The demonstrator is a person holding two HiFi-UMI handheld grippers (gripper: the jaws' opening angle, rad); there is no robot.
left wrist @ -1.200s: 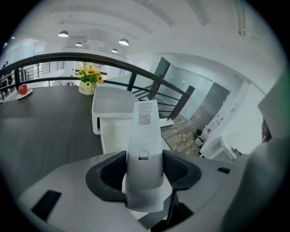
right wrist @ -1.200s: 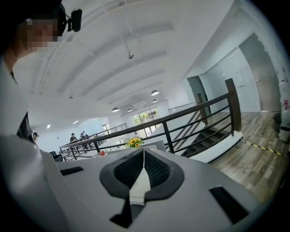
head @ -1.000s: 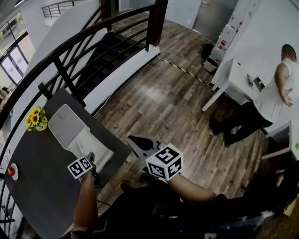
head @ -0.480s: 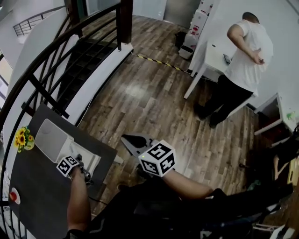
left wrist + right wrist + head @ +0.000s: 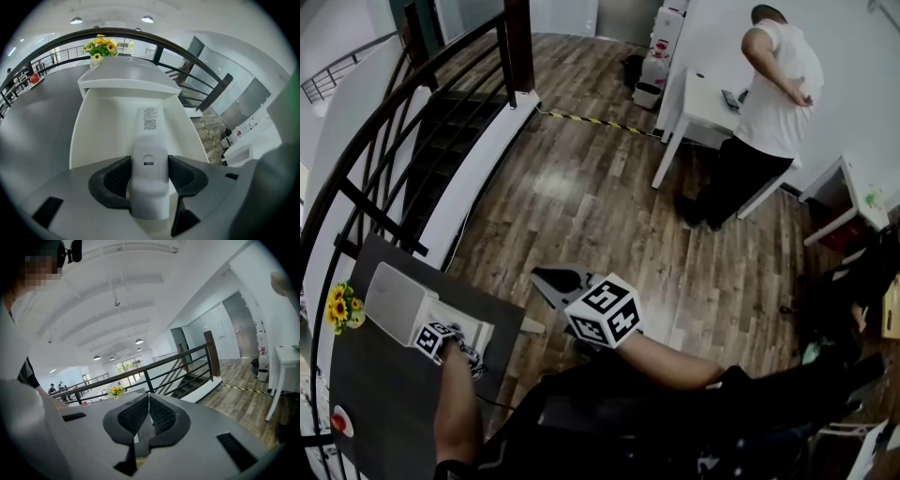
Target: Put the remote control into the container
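A white remote control (image 5: 149, 140) is seen clenched between the dark ribbed jaws of the left gripper (image 5: 149, 172), gripped near its close end. It is turned back side up: a battery-cover latch and a small printed label with a code square are shown on its smooth, slim body. Its far end is held out over the open inside of a white container (image 5: 93, 122), whose pale walls are seen on both sides of it. Whether the remote touches the container's floor cannot be told.

In the head view, the left gripper (image 5: 450, 335) is held at the near edge of the container (image 5: 394, 300) on a dark grey table (image 5: 384, 403). The bare left forearm (image 5: 455, 403) is stretched straight up from the bottom of the picture. A small bunch of yellow flowers (image 5: 339, 307) is seen just beyond the container, and a red object (image 5: 339, 421) lies well apart near the table's edge.

The right gripper (image 5: 555, 279) is held off the table, above the wooden floor (image 5: 581, 187), with its forearm (image 5: 675, 361) bent across the body. In its own view the right gripper (image 5: 148, 416) is shown with jaws pressed together and nothing between them.

A person in a white shirt (image 5: 773, 84) is pictured standing at a white desk (image 5: 703, 98) across the room.
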